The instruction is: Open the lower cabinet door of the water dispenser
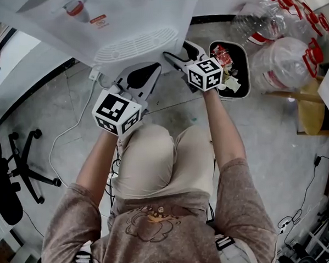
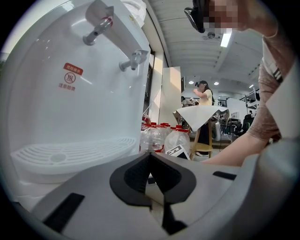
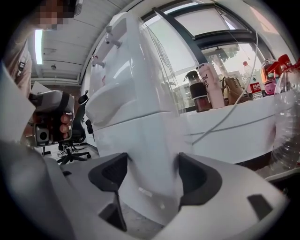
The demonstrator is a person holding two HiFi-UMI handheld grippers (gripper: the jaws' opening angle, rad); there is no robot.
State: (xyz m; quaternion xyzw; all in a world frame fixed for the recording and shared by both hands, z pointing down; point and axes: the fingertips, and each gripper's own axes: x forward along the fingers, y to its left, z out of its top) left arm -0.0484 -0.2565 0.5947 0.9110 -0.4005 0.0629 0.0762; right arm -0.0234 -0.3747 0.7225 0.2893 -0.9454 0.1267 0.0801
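The dispenser (image 1: 104,26) fills the upper left of the head view. Its lower door (image 3: 140,150), seemingly shut, stands mid-frame in the right gripper view. The step in hand looks like the approach. The right gripper (image 3: 150,176) has its fingers (image 3: 199,180) wide apart, framing the door's edge, apparently short of touching. Next it needs to reach and catch that edge. The left gripper (image 2: 151,176), fingers together on nothing, sits lower centre.

My head camera looks steeply down onto the water dispenser (image 1: 132,16). My left gripper's (image 2: 151,157) camera sits close beside its drip tray (image 2: 70,152), looking across the front. My right gripper's (image 3: 152,164) camera faces its lower cabinet (image 3: 140,140), close. All three share the dispenser.
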